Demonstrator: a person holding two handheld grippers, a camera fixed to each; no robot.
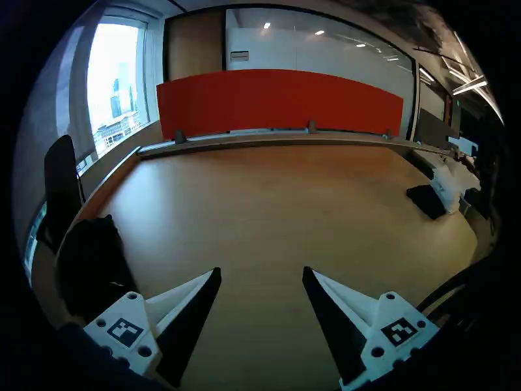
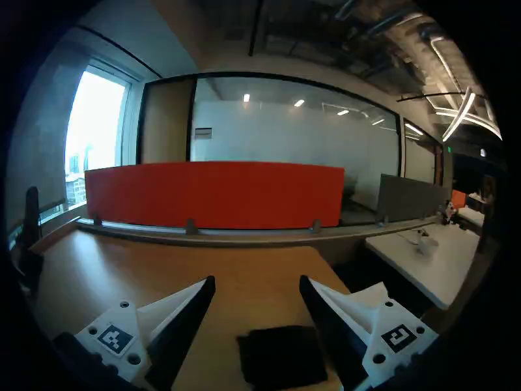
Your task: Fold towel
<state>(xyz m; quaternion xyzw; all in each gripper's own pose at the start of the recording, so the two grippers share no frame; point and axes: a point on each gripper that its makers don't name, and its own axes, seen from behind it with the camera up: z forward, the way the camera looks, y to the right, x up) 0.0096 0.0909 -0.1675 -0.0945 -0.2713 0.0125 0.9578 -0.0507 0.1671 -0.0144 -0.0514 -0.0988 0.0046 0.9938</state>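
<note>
A dark folded towel (image 2: 281, 356) lies flat on the wooden table (image 2: 130, 274), near its right-hand edge. My right gripper (image 2: 257, 290) is open just above it, fingers standing to either side and not touching the cloth. In the left gripper view the same towel (image 1: 426, 199) shows far off at the right, with a white object, probably the right gripper (image 1: 449, 188), beside it. My left gripper (image 1: 260, 279) is open over bare wooden table (image 1: 273, 208), nothing between its fingers.
A red divider panel (image 1: 280, 101) runs along the table's far edge. A black bulky object (image 1: 91, 264) and a dark chair back (image 1: 62, 182) stand at the left near the window. A white desk (image 2: 430, 260) lies beyond a gap to the right.
</note>
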